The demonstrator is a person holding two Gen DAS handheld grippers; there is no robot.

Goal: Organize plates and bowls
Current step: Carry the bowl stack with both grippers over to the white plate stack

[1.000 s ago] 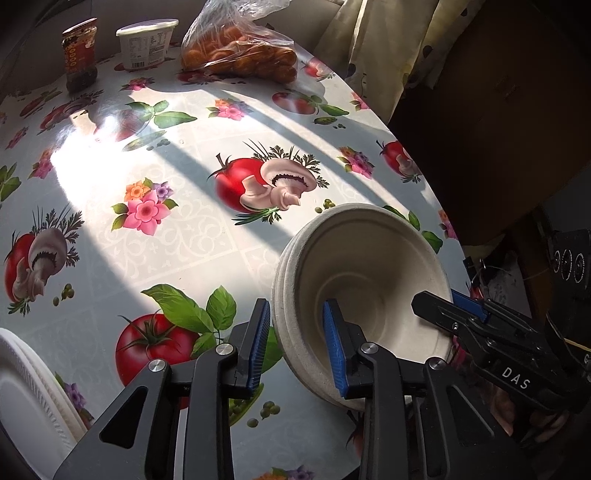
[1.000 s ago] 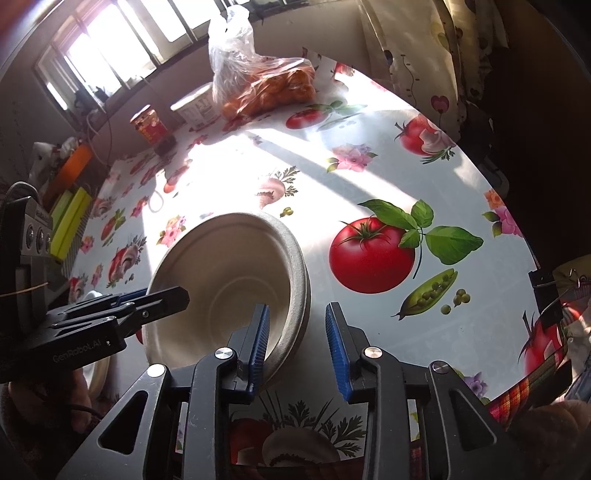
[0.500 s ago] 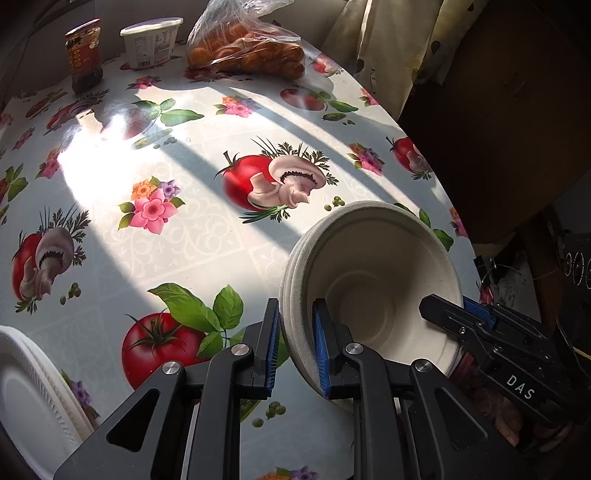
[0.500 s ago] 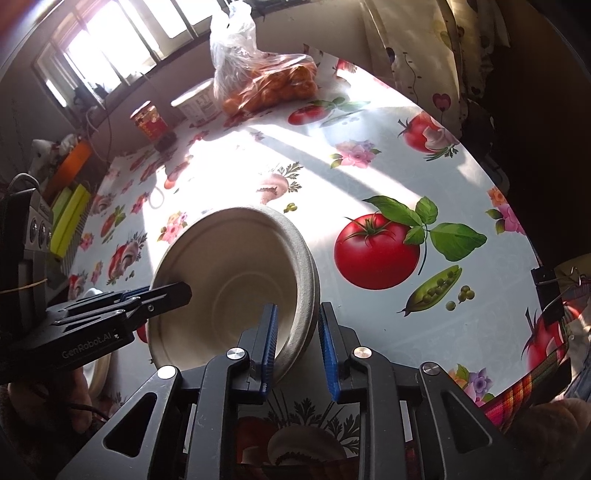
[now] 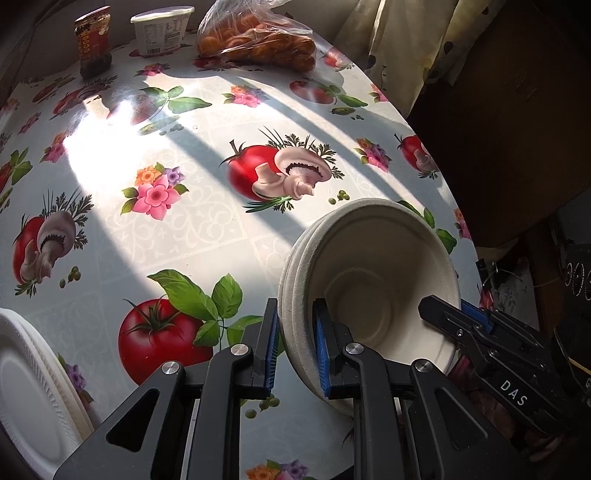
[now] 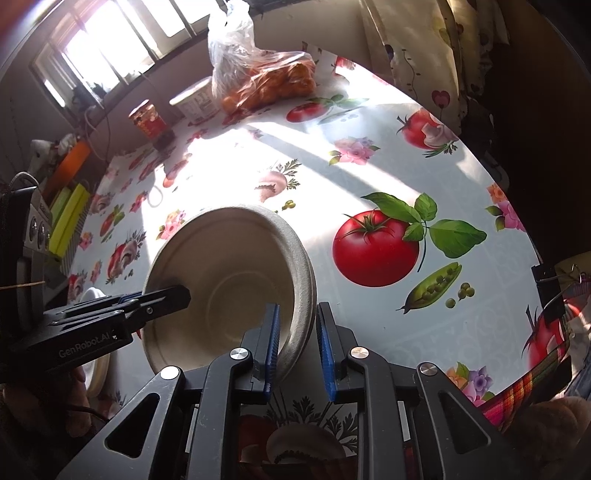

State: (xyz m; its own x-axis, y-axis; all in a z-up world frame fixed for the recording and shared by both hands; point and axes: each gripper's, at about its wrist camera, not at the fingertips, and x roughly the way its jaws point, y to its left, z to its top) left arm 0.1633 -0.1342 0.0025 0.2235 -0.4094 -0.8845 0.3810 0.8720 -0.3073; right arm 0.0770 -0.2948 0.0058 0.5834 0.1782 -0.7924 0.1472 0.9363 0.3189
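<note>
Bowls (image 5: 373,280), nested in a tilted stack near the tabletop (image 5: 184,229) edge, are pinched at opposite rims by the left gripper (image 5: 294,352) and right gripper (image 6: 297,347), fingers closed on them; next, likely a level, coordinated lift.

Both wrist views closely share the bowls (image 5: 373,280).

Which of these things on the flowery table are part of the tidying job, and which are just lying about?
Part of the job:
- stack of beige bowls, gripped at opposite rims by the left claw and right claw
- white plates

Just lying about:
- bag of orange fruit
- white tub
- dark jar
</note>
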